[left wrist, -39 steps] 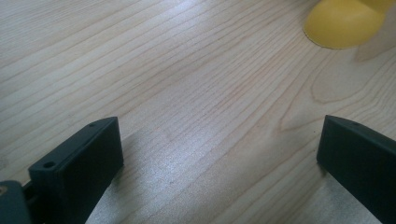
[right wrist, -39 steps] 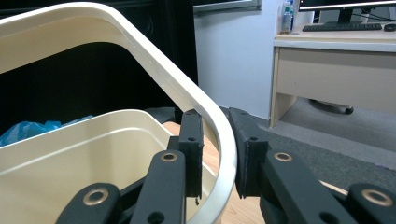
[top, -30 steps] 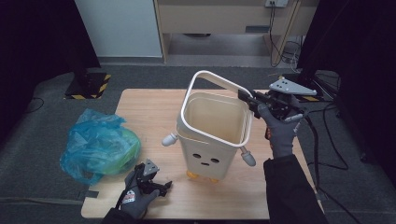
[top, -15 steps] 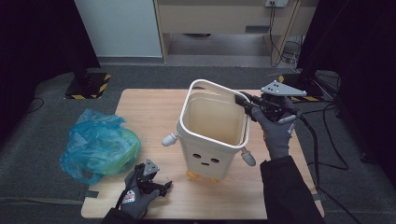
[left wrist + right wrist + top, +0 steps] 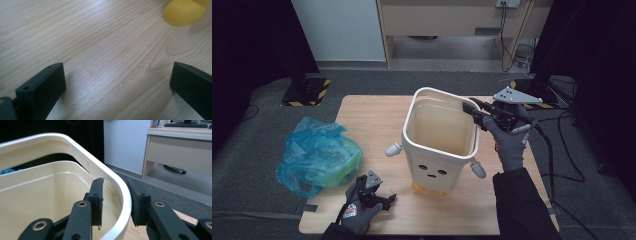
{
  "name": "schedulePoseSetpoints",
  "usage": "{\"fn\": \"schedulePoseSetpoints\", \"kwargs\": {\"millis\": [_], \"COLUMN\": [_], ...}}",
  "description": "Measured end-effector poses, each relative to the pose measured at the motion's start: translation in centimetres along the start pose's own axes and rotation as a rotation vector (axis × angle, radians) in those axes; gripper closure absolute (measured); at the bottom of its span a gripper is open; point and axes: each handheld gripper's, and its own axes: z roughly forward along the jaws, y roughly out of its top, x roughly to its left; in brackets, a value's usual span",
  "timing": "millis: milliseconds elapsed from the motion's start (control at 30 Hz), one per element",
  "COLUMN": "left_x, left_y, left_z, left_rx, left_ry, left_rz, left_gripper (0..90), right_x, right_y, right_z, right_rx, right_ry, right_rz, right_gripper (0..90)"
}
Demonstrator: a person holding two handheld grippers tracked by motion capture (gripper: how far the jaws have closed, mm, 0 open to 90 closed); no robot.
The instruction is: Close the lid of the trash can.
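Note:
A cream bin (image 5: pixel 439 155) with a dotted face, stubby side arms and yellow feet stands upright mid-table. Its loose cream top ring (image 5: pixel 432 92) lies almost level just above the bin's rim. My right gripper (image 5: pixel 469 107) is shut on the ring's right side, one jaw inside and one outside. In the right gripper view the jaws (image 5: pixel 116 202) pinch the ring (image 5: pixel 75 143) above the bin's hollow inside (image 5: pixel 37 195). My left gripper (image 5: pixel 387 197) rests open near the table's front edge. Its jaws (image 5: pixel 117 82) are wide apart over bare wood, with a yellow foot (image 5: pixel 183 11) ahead.
A crumpled blue plastic bag (image 5: pixel 317 155) lies on the left of the wooden table (image 5: pixel 367 115), partly over its edge. A cable (image 5: pixel 552 165) trails off the right side. Beyond the table are dark carpet, a white panel and a wooden desk (image 5: pixel 452 20).
The right gripper has lowered the ring from a steep upward tilt to nearly flat on the bin's rim. The left gripper has stayed put.

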Motion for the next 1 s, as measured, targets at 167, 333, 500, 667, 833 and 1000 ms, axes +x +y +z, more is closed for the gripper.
{"fn": "schedulePoseSetpoints", "kwargs": {"millis": [167, 333, 500, 667, 833, 1000], "left_x": [0.0, 0.0, 0.0, 0.0, 0.0, 0.0], "left_y": [0.0, 0.0, 0.0, 0.0, 0.0, 0.0], "left_z": [0.0, 0.0, 0.0, 0.0, 0.0, 0.0], "left_rx": [0.000, 0.000, 0.000, 0.000, 0.000, 0.000], "left_ry": [0.000, 0.000, 0.000, 0.000, 0.000, 0.000], "left_rz": [0.000, 0.000, -0.001, 0.000, 0.000, 0.000], "left_gripper": [0.0, 0.0, 0.0, 0.0, 0.0, 0.0], "right_x": [0.0, 0.1, 0.2, 0.2, 0.4, 0.5], "right_y": [0.0, 0.0, 0.3, 0.4, 0.0, -0.3], "right_z": [0.0, 0.0, -0.2, -0.3, 0.3, 0.8], "right_rx": [0.004, -0.002, -0.008, 0.003, 0.044, 0.067], "right_ry": [-0.004, -0.017, -0.012, -0.019, -0.033, -0.039], "right_rz": [-0.005, 0.007, 0.033, 0.049, 0.037, 0.030], "right_gripper": [69.7, 71.1, 71.5, 71.9, 71.1, 67.9]}}
